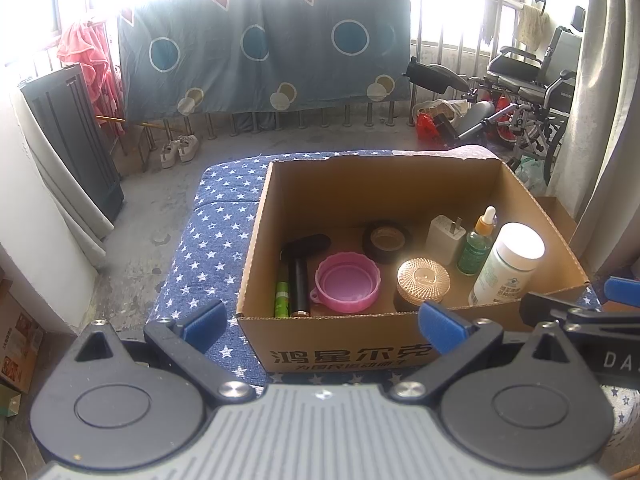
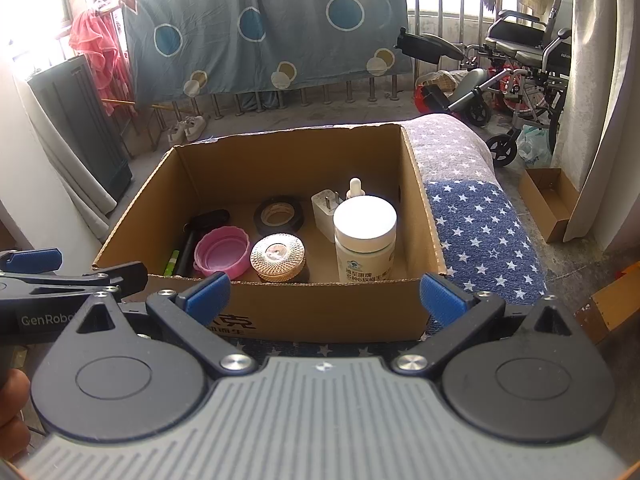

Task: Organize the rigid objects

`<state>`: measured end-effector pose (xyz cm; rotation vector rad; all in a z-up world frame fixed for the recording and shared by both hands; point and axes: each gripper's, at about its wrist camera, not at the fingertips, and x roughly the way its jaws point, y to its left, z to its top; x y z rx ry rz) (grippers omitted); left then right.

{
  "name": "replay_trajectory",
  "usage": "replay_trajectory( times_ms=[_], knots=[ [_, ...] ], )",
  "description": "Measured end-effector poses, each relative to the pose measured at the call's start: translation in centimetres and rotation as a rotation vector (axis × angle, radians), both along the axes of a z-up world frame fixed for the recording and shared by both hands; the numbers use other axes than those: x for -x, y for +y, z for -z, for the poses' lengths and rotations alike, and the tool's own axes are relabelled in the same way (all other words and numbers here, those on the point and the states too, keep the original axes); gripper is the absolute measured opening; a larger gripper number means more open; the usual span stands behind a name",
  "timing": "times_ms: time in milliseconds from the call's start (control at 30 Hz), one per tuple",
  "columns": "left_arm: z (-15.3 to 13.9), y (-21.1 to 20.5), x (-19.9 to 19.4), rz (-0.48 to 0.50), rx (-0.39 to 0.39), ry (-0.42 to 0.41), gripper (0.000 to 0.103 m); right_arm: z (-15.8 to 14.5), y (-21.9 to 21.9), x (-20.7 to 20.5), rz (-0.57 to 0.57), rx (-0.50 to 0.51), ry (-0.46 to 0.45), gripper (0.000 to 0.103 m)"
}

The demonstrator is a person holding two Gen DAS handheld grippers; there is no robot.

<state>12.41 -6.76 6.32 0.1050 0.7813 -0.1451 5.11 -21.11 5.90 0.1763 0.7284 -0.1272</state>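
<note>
I hold both claws spread and empty, left gripper (image 1: 320, 322) and right gripper (image 2: 322, 294), just short of the cardboard box (image 1: 400, 184). Ahead, every item sits inside; sorting looks finished.

Blue sheet with circles (image 1: 264, 44) on railing, wheelchair (image 1: 532, 92), white shoes (image 1: 179, 150), star-print cushion (image 1: 208, 248)
</note>
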Motion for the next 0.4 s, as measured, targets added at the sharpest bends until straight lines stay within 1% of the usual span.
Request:
replay_trajectory(
  times_ms=[400],
  knots=[
    [-0.16, -0.07, 0.00, 0.001, -0.001, -0.002, 0.103, -0.41, -0.36, 0.45, 0.006, -0.003, -0.003, 0.102]
  ],
)
